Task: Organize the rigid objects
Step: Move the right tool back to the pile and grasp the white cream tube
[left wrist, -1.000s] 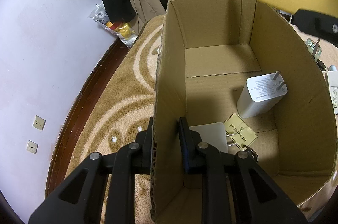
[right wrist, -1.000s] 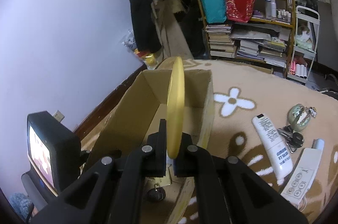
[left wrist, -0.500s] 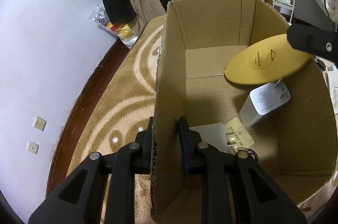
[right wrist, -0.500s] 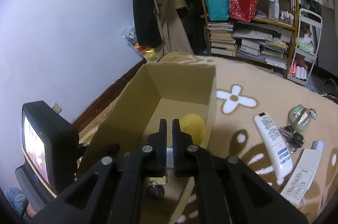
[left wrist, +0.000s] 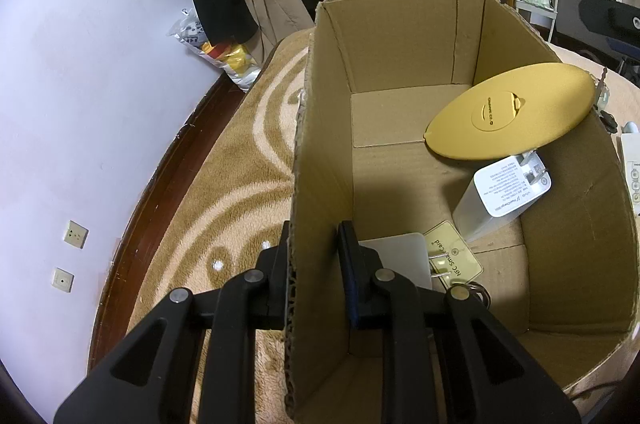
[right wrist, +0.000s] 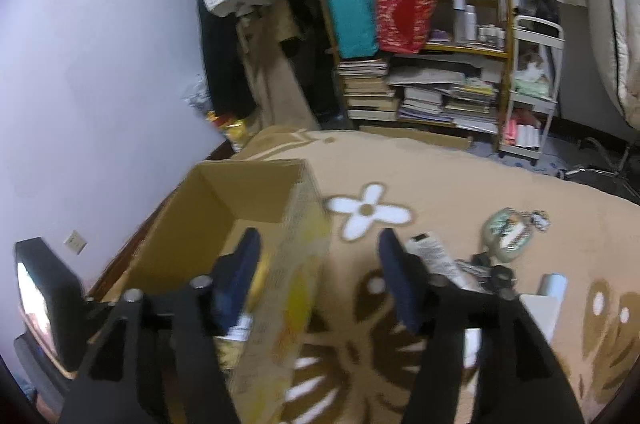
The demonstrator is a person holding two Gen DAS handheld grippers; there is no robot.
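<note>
The left gripper (left wrist: 314, 252) pinches the near wall of the box (left wrist: 320, 151), one of its fingers (left wrist: 348, 256) inside and one outside. Inside, a yellow lid (left wrist: 512, 115) leans tilted against the right wall over a white charger (left wrist: 500, 199), with a card (left wrist: 454, 260) and a white plate-like piece (left wrist: 396, 256) lower centre. The right gripper (right wrist: 318, 260) hangs with fingers spread wide and empty astride the box's right wall (blurred). Right of it on the rug (right wrist: 440, 183) lie a tube (right wrist: 434, 256), keys (right wrist: 494, 272) and a remote (right wrist: 546, 304), close together; the box floor's upper left is bare.
</note>
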